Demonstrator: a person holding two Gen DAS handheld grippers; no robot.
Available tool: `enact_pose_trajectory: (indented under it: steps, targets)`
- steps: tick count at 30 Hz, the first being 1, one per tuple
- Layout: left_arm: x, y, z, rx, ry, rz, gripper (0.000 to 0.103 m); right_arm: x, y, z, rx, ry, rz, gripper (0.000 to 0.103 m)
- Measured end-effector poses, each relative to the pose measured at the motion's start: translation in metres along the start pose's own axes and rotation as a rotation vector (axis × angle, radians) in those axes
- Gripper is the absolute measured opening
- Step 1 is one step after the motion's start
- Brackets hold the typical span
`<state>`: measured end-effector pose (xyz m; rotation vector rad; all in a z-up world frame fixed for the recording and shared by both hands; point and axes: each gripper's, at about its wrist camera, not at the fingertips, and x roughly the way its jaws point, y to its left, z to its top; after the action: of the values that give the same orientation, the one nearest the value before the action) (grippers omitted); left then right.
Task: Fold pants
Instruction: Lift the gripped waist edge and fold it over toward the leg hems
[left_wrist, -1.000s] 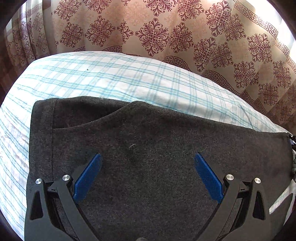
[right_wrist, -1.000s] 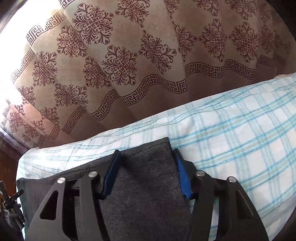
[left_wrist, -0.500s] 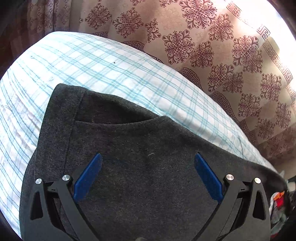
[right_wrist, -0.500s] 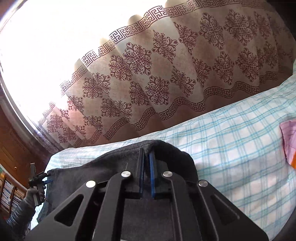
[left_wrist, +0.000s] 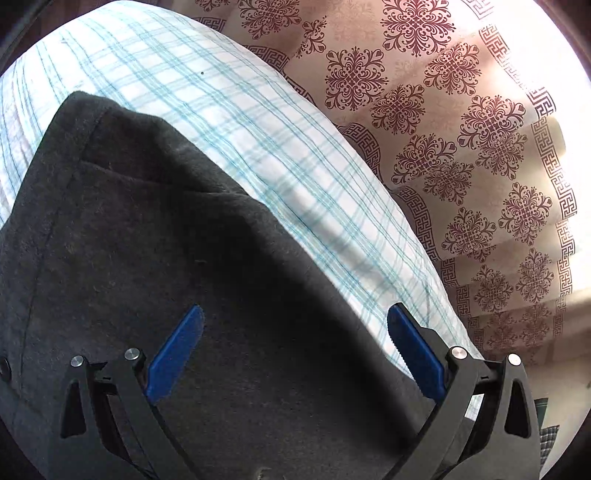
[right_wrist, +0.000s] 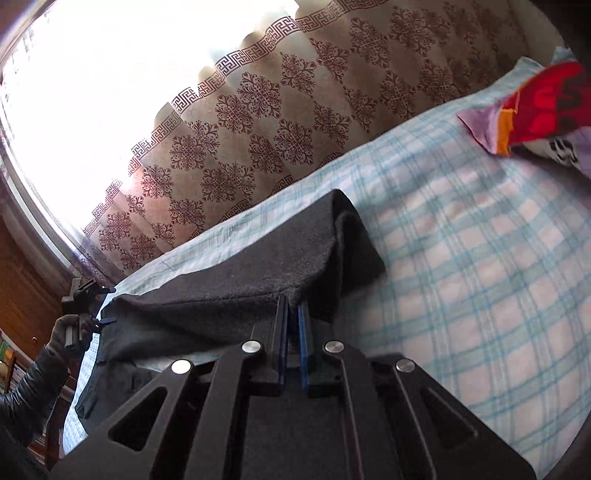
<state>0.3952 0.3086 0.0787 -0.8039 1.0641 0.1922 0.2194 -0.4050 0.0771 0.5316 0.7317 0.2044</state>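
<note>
Bare sheet (right_wrist: 480, 277) right of pants (right_wrist: 229, 295); pillow (right_wrist: 546, 110) beyond

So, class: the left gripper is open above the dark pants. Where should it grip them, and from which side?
Probably the pants' waistband edge near the pocket slit, where layers form a firm rim. Bring the left gripper in from the free edge on the checked sheet, fingers straddling that edge.

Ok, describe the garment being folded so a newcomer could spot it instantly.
Start at the bed's blue-checked sheet below the patterned curtain. The pants lie across it, one end pinched in the right gripper. They alone are plain dark grey.
</note>
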Motion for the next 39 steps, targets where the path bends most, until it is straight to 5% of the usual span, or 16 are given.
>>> enact_pose_trajectory:
  steps: [9,14,16,27,39]
  targets:
    - [0.013,0.007,-0.016,-0.137,-0.001,0.010,0.097,-0.018,0.000,-0.017,0.005,-0.017,0.012,0.004]
    - [0.016,0.025,-0.013,-0.199,0.014,0.043,0.048,-0.029,0.006,-0.017,-0.003,-0.033,0.006,0.004]
    - [0.012,0.030,-0.015,-0.209,0.030,-0.011,0.010,-0.032,0.008,-0.019,-0.009,-0.030,-0.006,0.004]
    - [-0.070,0.044,-0.064,-0.165,-0.026,-0.131,0.008,-0.074,0.026,-0.021,-0.051,-0.057,-0.081,0.004]
    - [-0.151,0.112,-0.188,-0.107,-0.051,-0.163,0.008,-0.138,0.012,-0.070,0.003,-0.061,-0.125,0.004]
